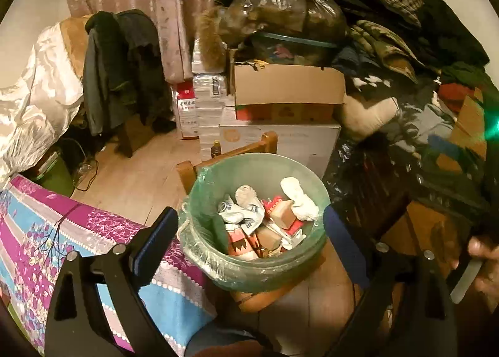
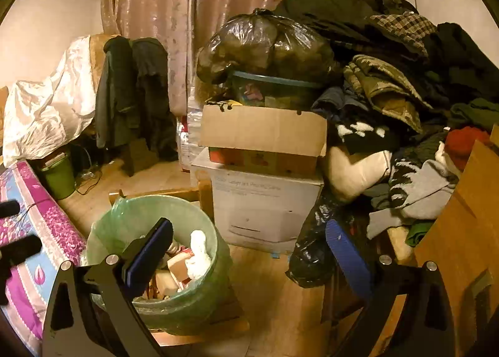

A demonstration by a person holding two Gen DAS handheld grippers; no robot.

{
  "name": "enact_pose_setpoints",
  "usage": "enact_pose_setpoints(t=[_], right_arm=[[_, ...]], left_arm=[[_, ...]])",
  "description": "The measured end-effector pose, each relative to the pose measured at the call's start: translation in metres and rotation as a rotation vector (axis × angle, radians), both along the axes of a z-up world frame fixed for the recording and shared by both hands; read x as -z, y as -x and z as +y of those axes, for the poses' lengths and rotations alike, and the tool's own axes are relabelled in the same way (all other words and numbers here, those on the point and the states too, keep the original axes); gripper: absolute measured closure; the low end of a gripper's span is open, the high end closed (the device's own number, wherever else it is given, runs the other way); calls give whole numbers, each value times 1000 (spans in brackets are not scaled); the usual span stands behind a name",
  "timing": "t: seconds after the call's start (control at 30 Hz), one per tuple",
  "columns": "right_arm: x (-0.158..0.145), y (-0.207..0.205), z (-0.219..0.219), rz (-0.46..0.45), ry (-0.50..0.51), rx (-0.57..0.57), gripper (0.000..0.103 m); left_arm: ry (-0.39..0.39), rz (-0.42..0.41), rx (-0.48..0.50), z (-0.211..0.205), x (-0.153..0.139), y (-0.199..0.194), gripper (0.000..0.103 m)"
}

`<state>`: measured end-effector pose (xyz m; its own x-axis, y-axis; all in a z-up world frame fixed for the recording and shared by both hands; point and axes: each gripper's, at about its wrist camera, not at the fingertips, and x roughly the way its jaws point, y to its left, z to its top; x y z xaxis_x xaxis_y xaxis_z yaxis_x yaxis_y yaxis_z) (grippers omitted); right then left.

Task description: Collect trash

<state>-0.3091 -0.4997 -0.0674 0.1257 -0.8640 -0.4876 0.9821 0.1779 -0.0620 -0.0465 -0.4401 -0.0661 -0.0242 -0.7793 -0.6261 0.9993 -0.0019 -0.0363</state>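
Observation:
A green trash bin [image 1: 259, 276] with a clear plastic liner stands on a low wooden stool [image 1: 187, 170]. Inside it lies trash [image 1: 265, 219]: crumpled white paper, small cartons and wrappers. My left gripper [image 1: 251, 213] hangs just above the bin, open, its blue-padded fingers wide on either side of the rim with nothing between them. In the right wrist view the same bin [image 2: 193, 310] sits low on the left, its trash [image 2: 196, 254] partly hidden by my finger. My right gripper [image 2: 249, 224] is open and empty, over the bare floor beside the bin.
A bed with a purple floral cover [image 1: 46, 232] lies to the left. Behind the bin stand stacked cardboard boxes [image 2: 265, 201] with a full black bag [image 2: 265, 42] on top. A clothes heap [image 2: 405, 92] fills the right. A person's hand [image 1: 483, 254] shows at the right edge.

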Motion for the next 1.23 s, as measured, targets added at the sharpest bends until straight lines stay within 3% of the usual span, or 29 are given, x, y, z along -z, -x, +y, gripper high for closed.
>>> enact_pose_setpoints(t=[0.23, 0.53, 0.93, 1.23], right_arm=[[32, -6, 14, 30, -10, 29, 5], [25, -6, 16, 13, -12, 30, 5], [27, -5, 13, 4, -23, 40, 5], [26, -5, 12, 10, -18, 38, 5]], left_arm=[[-18, -12, -15, -4, 6, -3, 10], [-46, 4, -22, -9, 10, -11, 10], [-33, -79, -32, -8, 12, -3, 10], [-37, -14, -47, -10, 10, -10, 10]])
